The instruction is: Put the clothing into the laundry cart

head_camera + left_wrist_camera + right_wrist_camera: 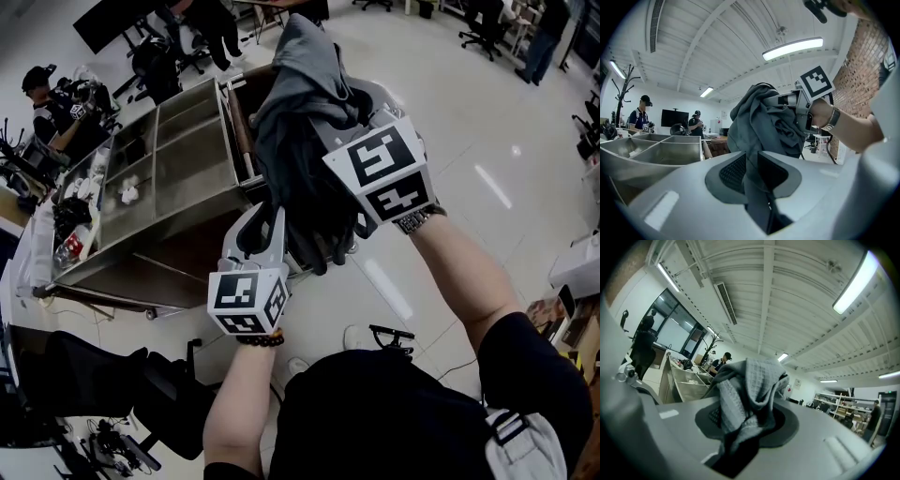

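Note:
A bunched dark grey garment (305,112) hangs in the air between both grippers, beside the metal laundry cart (178,178). My left gripper (267,230) is shut on a lower fold of the garment (761,126), which runs down between its pads. My right gripper (361,122) is shut on a waffle-knit part of the garment (747,390), higher up and to the right. In the left gripper view the right gripper (799,105) shows behind the cloth. The cart's compartments (651,147) lie to the left of the garment.
The cart has several steel compartments, and small white items (127,192) lie in one. People stand at cluttered desks (56,103) at the far left. A black office chair (122,389) is near my left side. Light floor (469,169) stretches to the right.

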Available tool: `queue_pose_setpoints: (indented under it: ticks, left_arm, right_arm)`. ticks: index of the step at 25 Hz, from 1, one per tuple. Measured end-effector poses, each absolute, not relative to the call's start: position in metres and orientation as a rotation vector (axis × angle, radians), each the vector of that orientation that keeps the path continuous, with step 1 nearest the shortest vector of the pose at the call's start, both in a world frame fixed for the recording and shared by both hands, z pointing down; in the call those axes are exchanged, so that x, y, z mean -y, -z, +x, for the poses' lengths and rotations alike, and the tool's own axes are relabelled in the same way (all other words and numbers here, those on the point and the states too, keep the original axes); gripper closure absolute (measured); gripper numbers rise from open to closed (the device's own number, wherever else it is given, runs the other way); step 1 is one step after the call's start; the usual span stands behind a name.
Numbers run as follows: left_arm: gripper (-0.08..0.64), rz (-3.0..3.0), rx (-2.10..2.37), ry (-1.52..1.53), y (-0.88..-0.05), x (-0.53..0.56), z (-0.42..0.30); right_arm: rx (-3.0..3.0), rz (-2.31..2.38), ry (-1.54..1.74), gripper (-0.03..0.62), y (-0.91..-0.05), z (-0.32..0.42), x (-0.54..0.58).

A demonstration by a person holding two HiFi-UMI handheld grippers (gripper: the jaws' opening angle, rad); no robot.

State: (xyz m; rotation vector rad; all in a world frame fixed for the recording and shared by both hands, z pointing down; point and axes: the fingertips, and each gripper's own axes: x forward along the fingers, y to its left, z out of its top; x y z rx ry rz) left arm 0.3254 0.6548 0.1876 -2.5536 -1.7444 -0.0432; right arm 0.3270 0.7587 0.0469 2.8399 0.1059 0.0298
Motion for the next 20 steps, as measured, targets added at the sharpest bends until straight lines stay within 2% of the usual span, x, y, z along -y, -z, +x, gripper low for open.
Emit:
queue_pose_setpoints:
  ticks: [8, 20]
  left_arm:
    - [0.480, -2.585, 1.687, 0.044, -0.185, -0.660, 0.326]
    - [0.480, -2.622, 1.604, 0.084, -0.204, -0.662, 0.345]
  right_arm:
    - [-0.089, 2.842, -0.161, 0.461, -0.068, 0.371, -0.789]
    - [-0.051, 2.840, -0.386, 0.460, -0.144, 0.434, -0.822]
